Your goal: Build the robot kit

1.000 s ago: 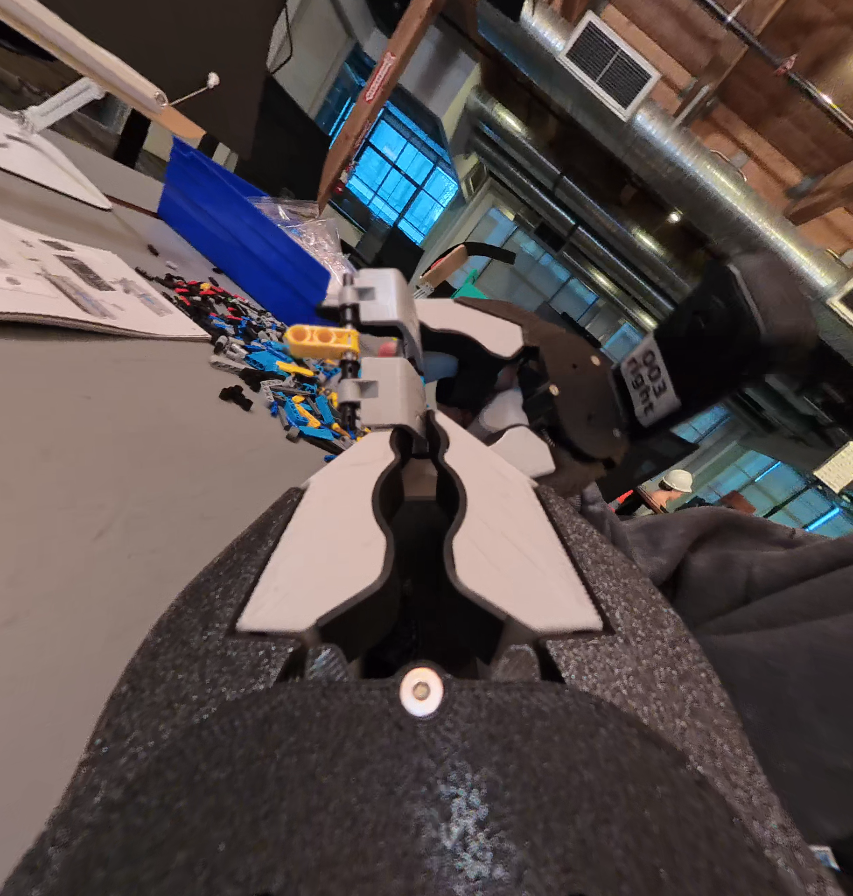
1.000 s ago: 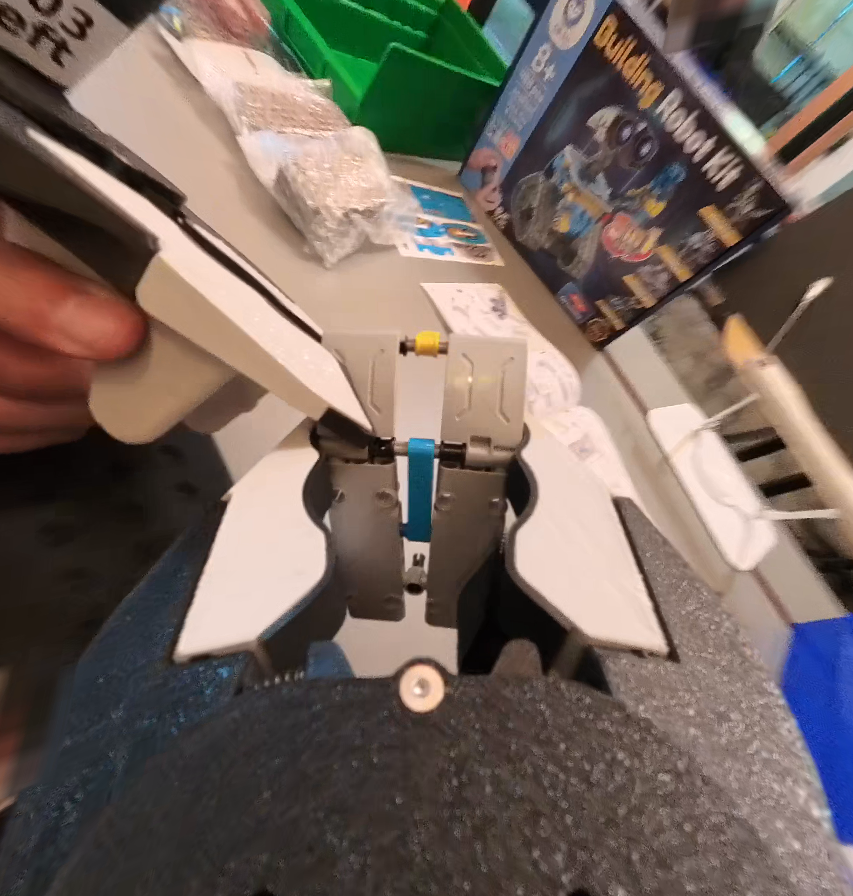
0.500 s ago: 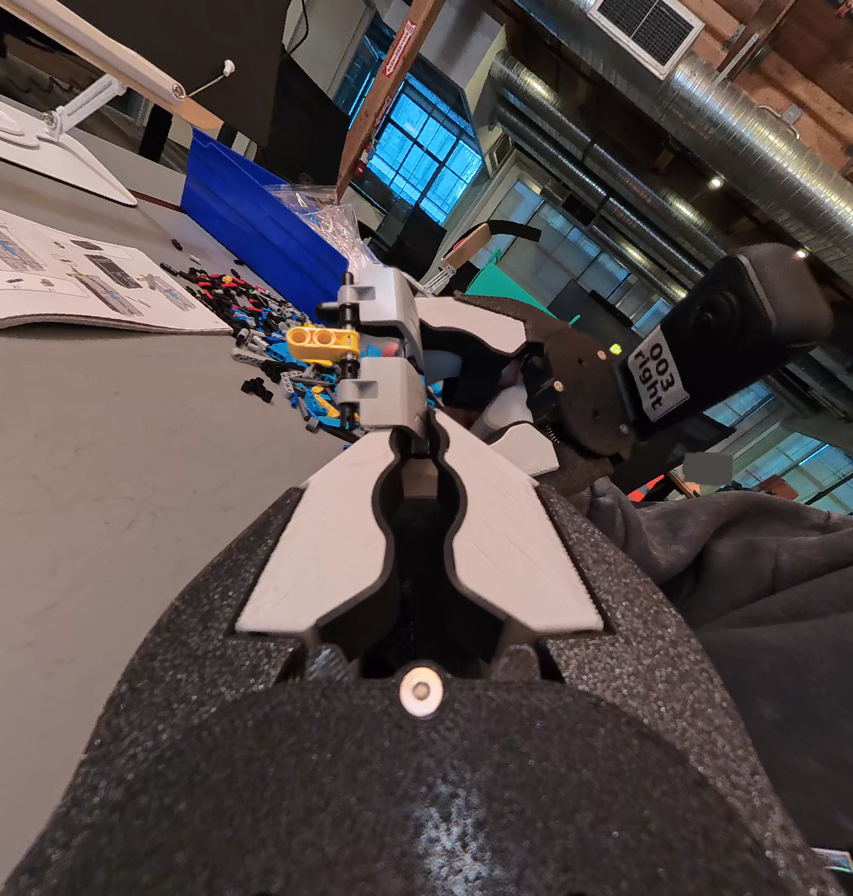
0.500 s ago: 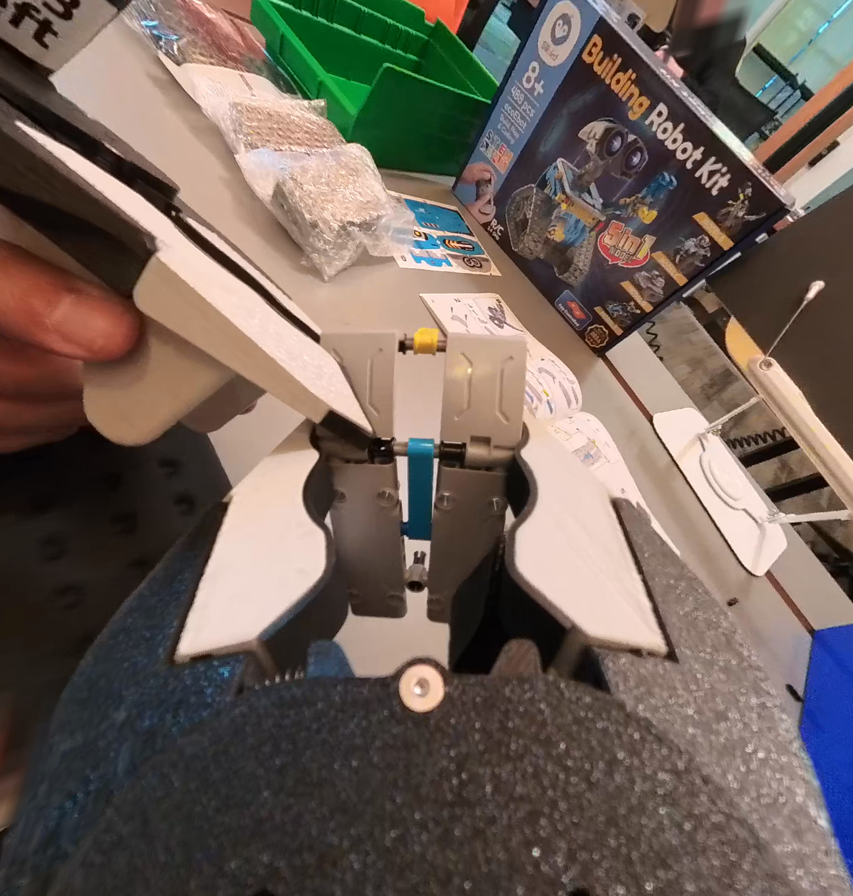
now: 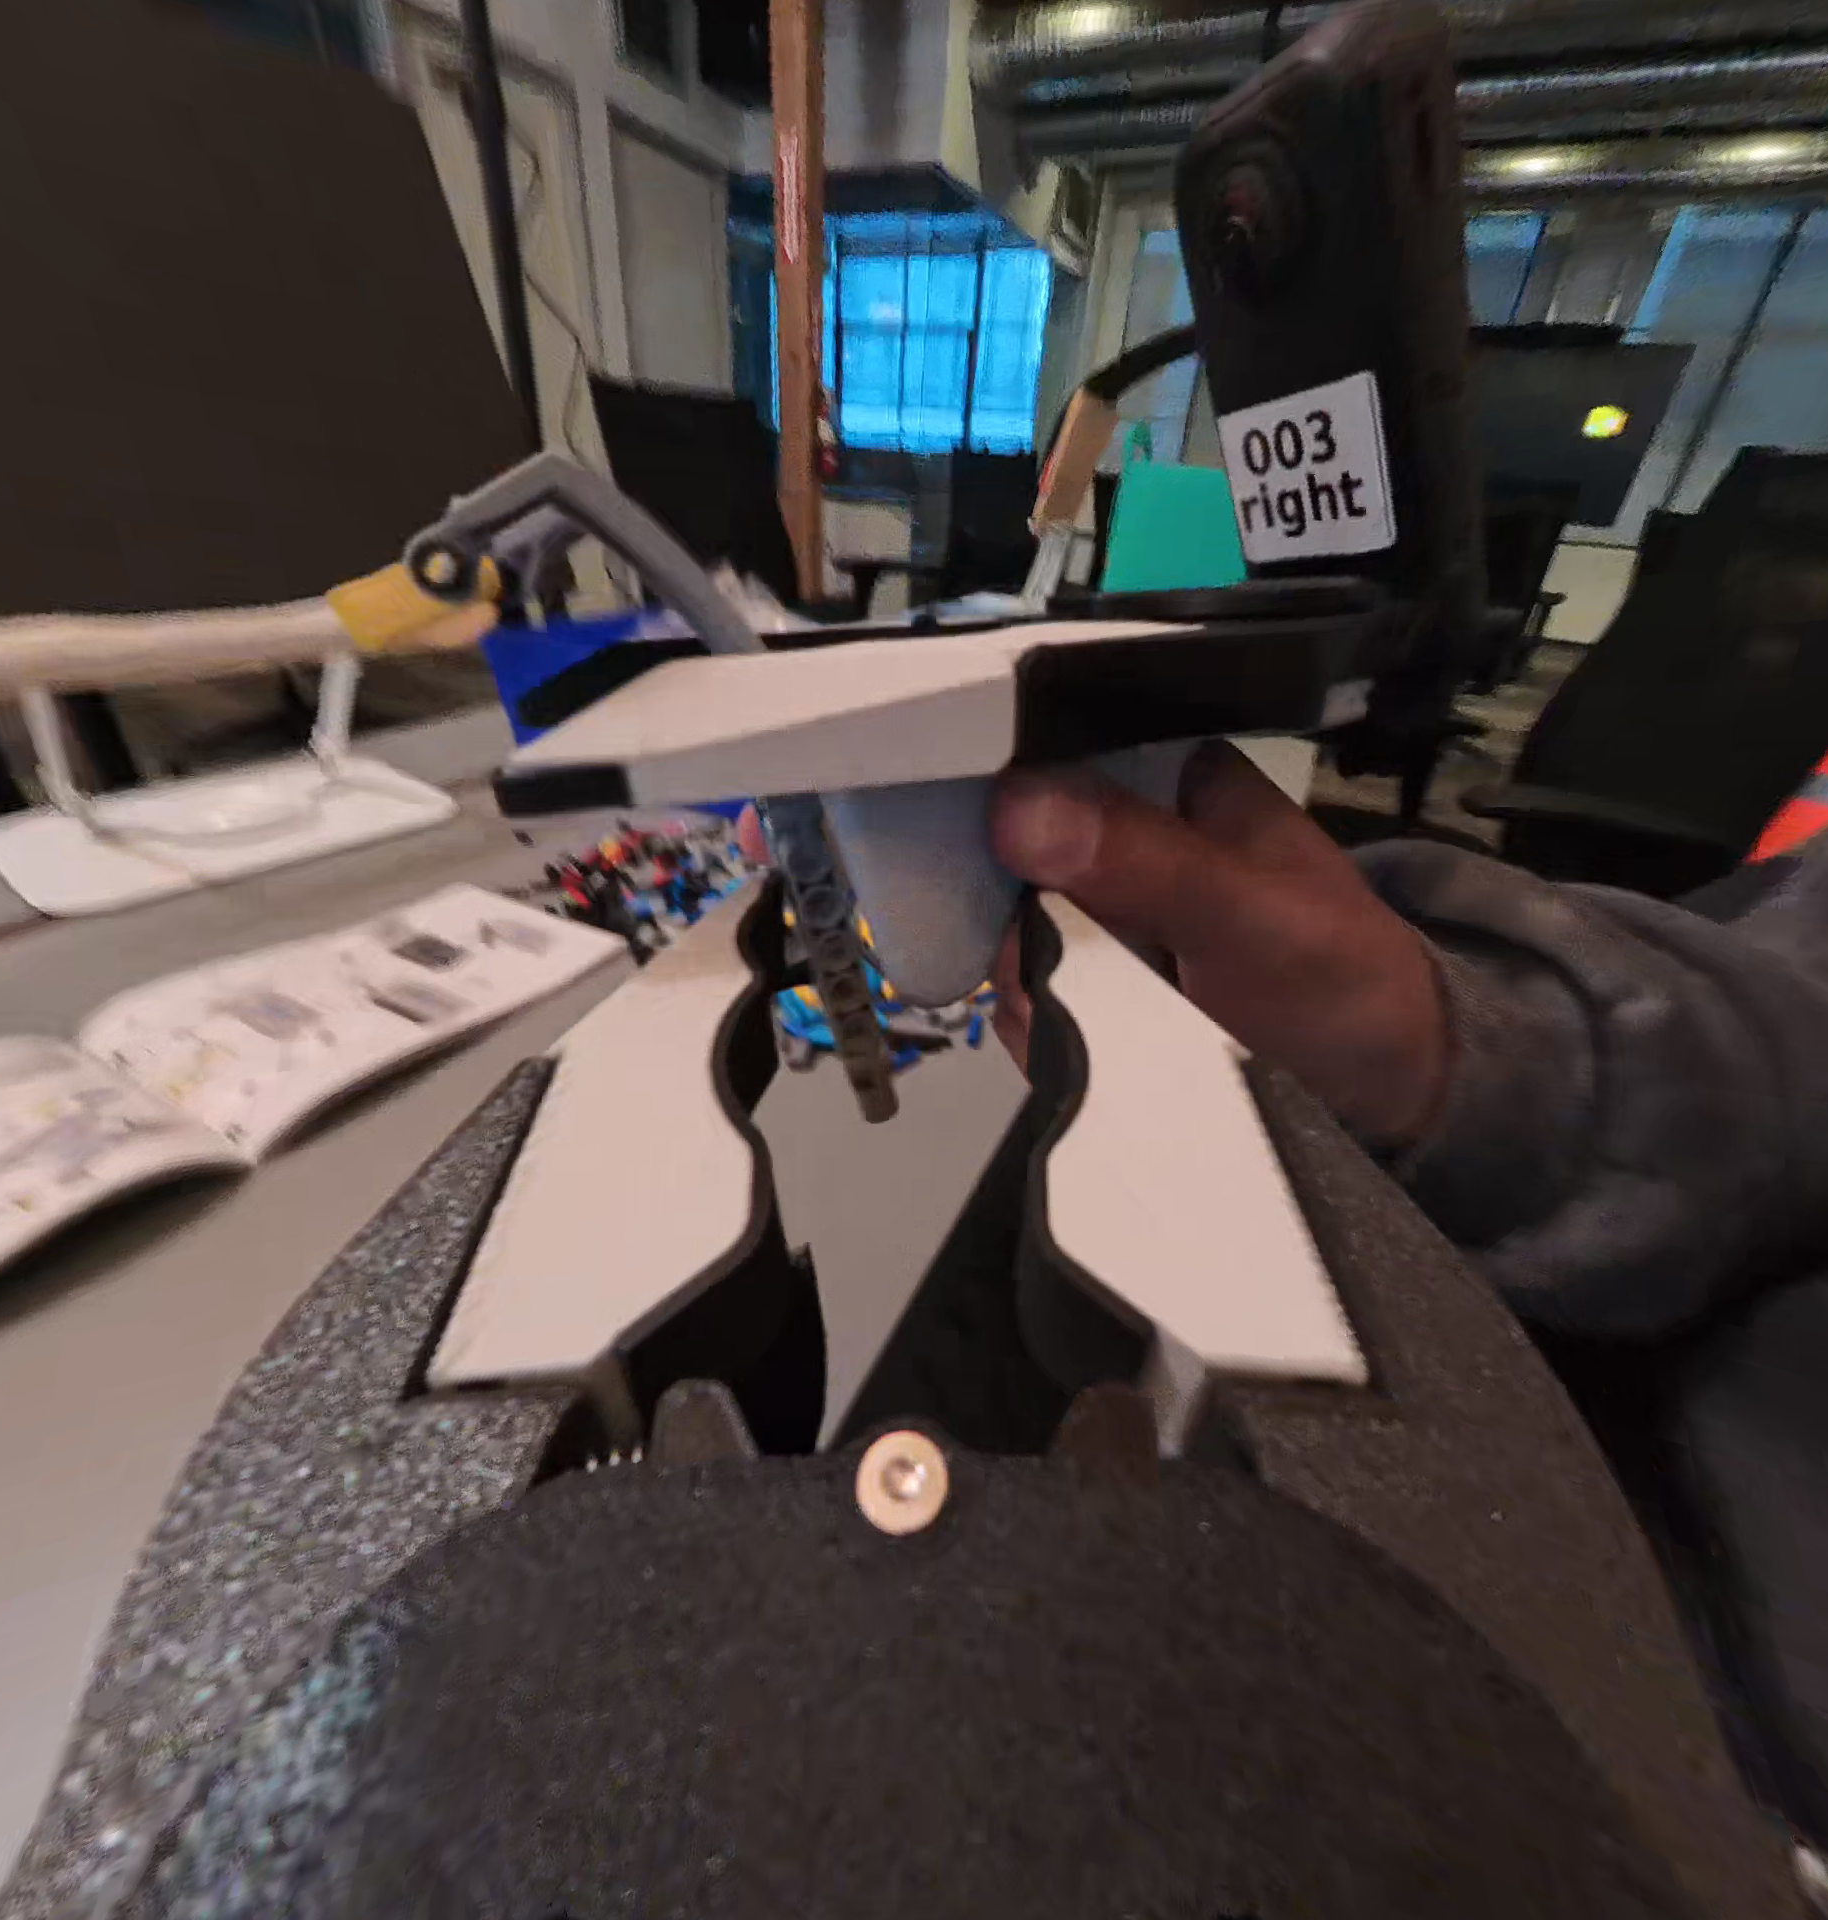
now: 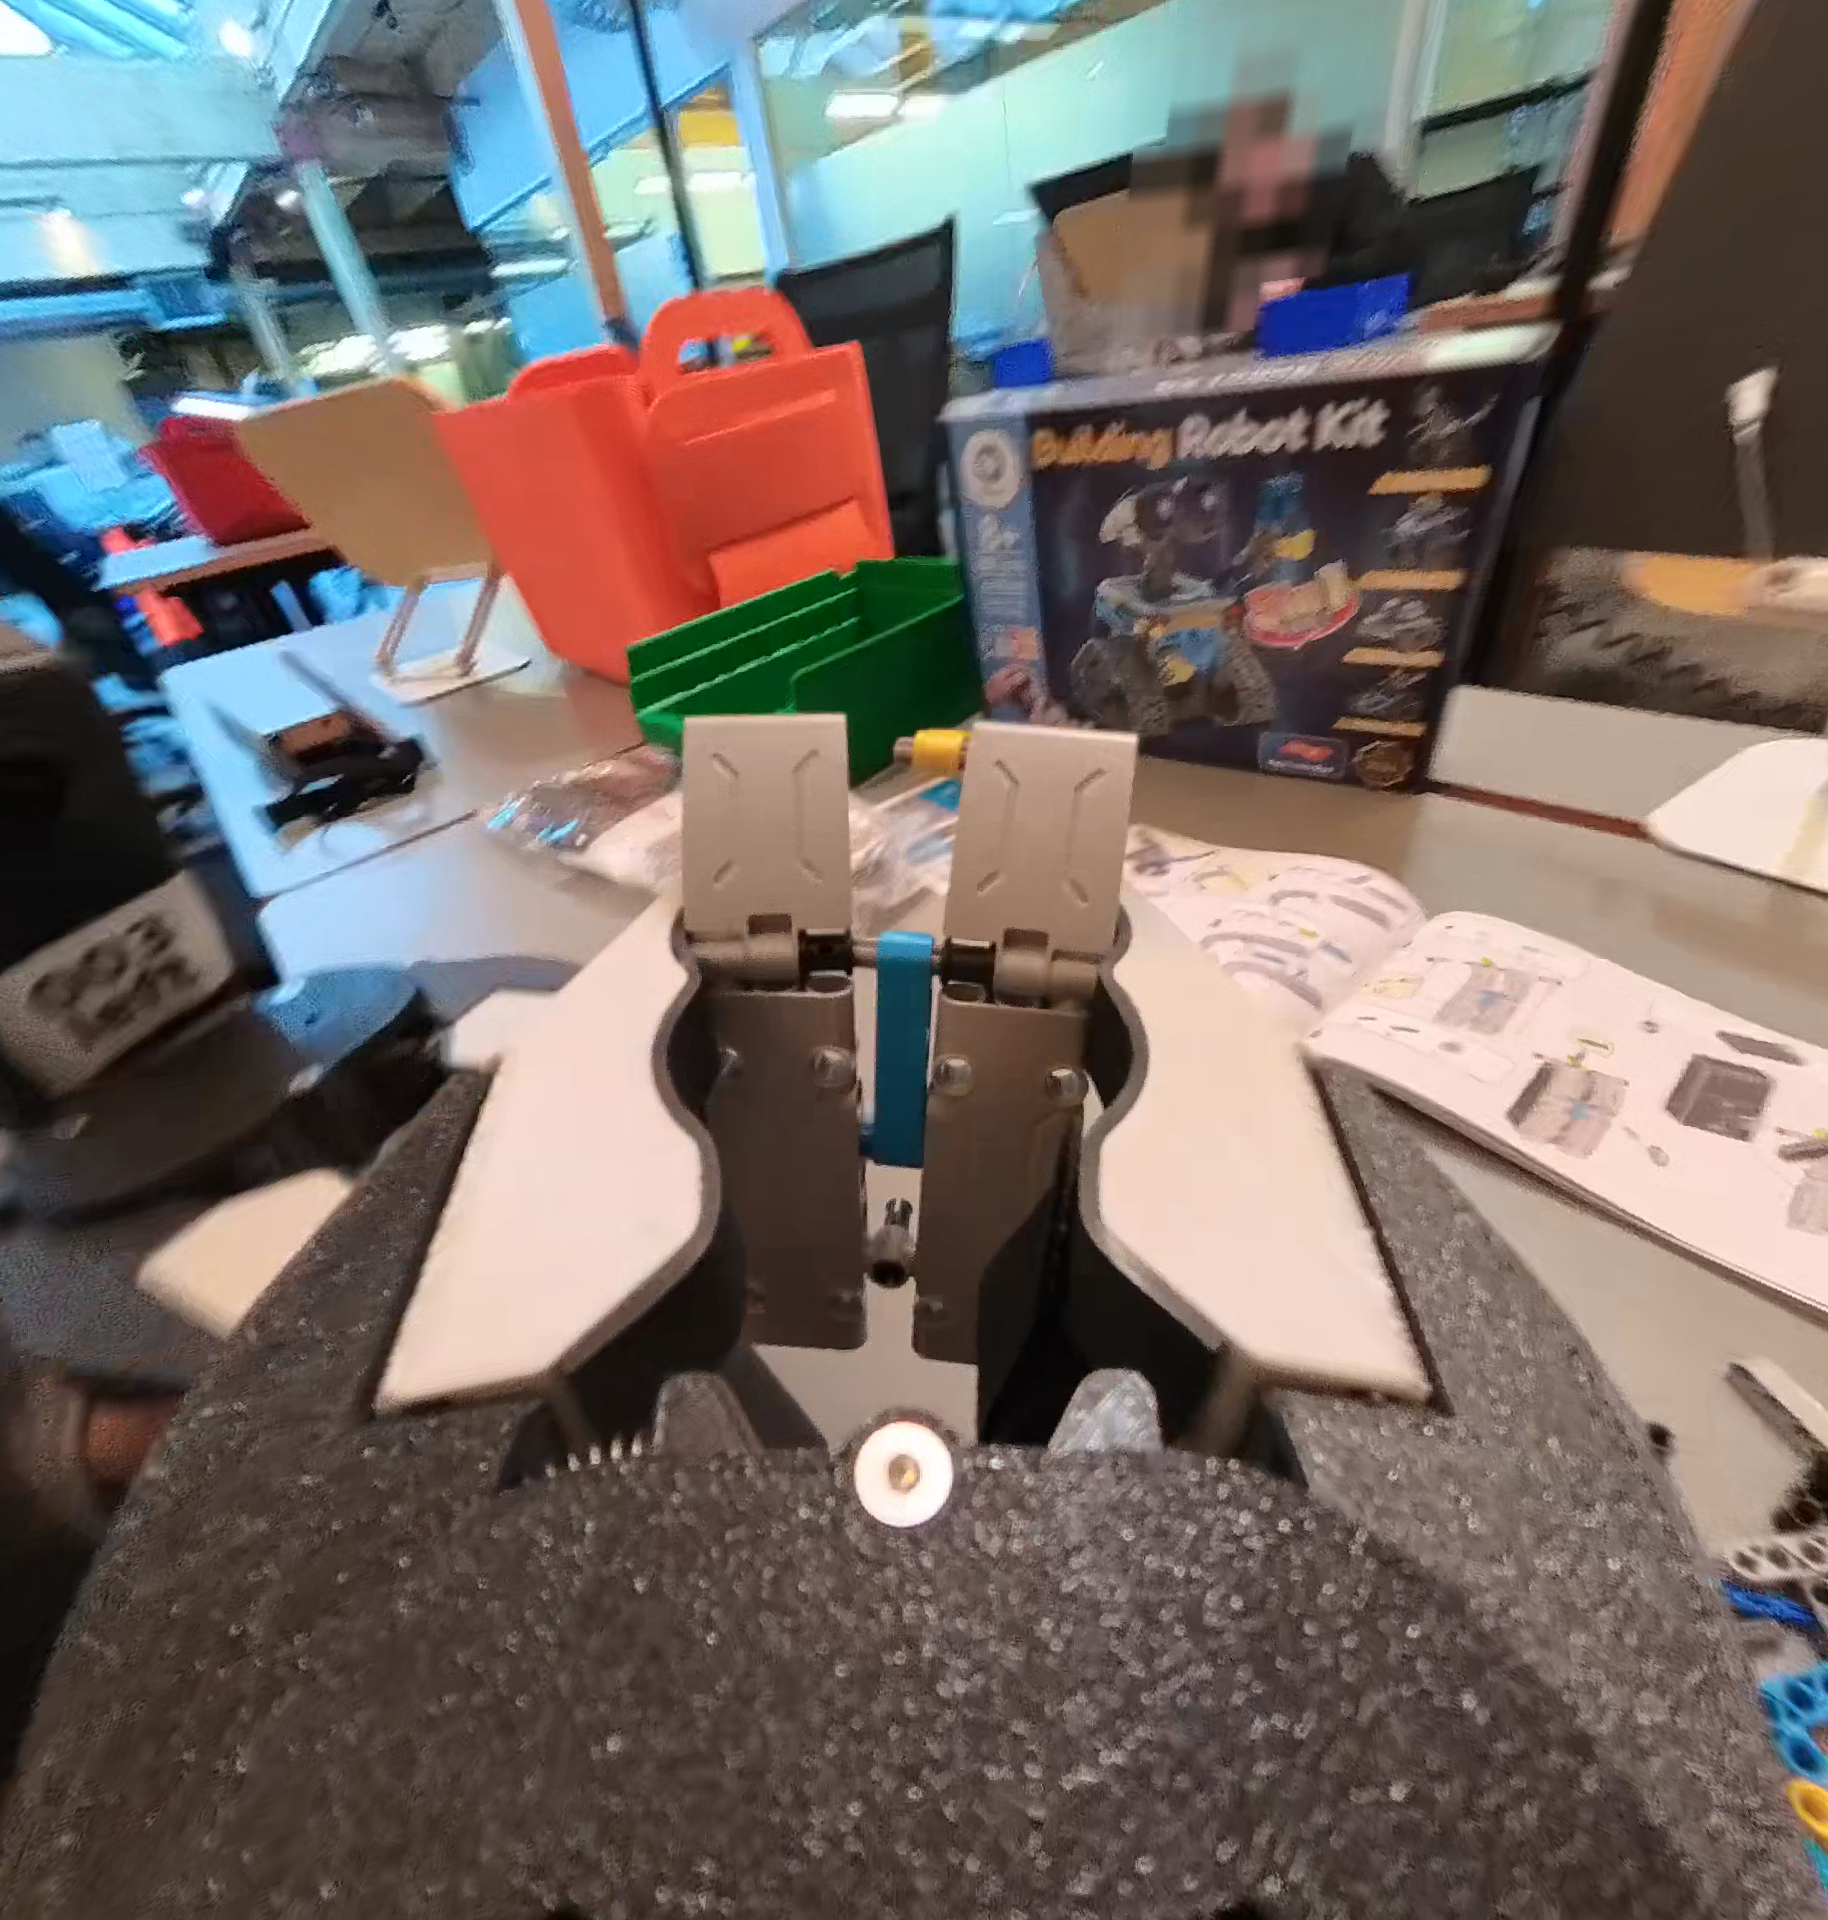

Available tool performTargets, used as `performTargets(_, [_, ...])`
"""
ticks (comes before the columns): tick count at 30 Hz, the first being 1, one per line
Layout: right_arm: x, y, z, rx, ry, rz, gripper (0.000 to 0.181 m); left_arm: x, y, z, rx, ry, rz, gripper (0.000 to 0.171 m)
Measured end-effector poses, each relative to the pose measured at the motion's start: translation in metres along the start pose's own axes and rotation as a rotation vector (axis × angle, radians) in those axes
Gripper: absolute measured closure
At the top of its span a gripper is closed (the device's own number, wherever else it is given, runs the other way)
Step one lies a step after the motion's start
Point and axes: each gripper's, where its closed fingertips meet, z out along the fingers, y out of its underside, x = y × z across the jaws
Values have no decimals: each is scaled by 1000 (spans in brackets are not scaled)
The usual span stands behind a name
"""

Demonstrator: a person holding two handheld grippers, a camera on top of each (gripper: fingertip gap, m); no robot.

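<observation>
Between the right gripper's (image 6: 905, 1039) closed fingers sits the grey hinged assembly (image 6: 905, 1049), best held steady, while the left gripper (image 5: 894, 997) gapes empty beside it.

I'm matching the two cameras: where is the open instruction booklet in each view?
Left wrist view: booklet lies at middle left, flat on the grey table.
Right wrist view: booklet lies at middle right.
Shared landmark: the white stand base just behind it.
</observation>
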Motion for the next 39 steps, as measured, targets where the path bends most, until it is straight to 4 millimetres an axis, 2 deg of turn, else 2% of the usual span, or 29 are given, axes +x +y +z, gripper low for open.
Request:
performTargets(2, [-4, -18, -5, 68, 1, 25, 112, 4, -15, -3, 88, -23, 62, 130])
performTargets(3, [-7, -20, -4, 56, -17, 39, 111, 5, -19, -5, 106, -35, 101, 132])
performTargets(5, [-10, -18, -5, 45, -14, 41, 111, 8, -19, -9, 119, -46, 177, 134])
performTargets(8, [-15, -17, -8, 70, -72, 104, 111, 14, -12, -19, 102, 33, 198, 139])
performTargets(10, [-13, -22, -12, 121, -190, 201, 111, 9, -12, -27, 90, 61, 169, 148])
performTargets(13, [6, -28, -19, 235, -390, 478, 111, -5, -21, -29, 102, 52, 95, 147])
performTargets(15, [9, -36, -30, 323, -678, 765, 112, -14, -30, -28, 123, 43, 69, 147])
performTargets(17, [21, -43, -41, 345, -1000, 1125, 113, -38, -44, -34, 180, 28, -51, 147])
performTargets(18, [28, -45, -44, 357, -1107, 1238, 113, -54, -46, -35, 172, 20, -116, 144])
performTargets(20, [33, -47, -49, 367, -1253, 1328, 114, -79, -39, -30, 108, 46, -211, 127])
performTargets(21, [31, -50, -50, 366, -1308, 1340, 115, -86, -32, -24, 67, 73, -269, 121])
performTargets(23, [21, -53, -44, 330, -1319, 1283, 114, -82, -24, -12, 41, 216, -462, 116])
performTargets(26, [11, -54, -34, 339, -1192, 1036, 112, -54, -8, 2, -33, 484, -789, 113])
performTargets(28, [8, -53, -29, 331, -1103, 839, 111, -39, 0, 2, -37, 597, -918, 115])
performTargets(30, [8, -53, -26, 326, -1071, 732, 114, -30, 4, 4, -32, 650, -999, 116])
performTargets(32, [7, -54, -25, 316, -1128, 723, 111, -27, 3, 8, -18, 682, -1042, 116])
performTargets(36, [-5, -35, -8, 219, -1111, 617, 111, -29, 4, 12, -3, 714, -1097, 120])
performTargets(38, [-1, -35, -7, 231, -1101, 618, 111, -34, 4, 8, 12, 711, -1103, 138])
performTargets(39, [4, -35, -6, 235, -1071, 614, 109, -39, 3, 6, 43, 688, -1093, 140])
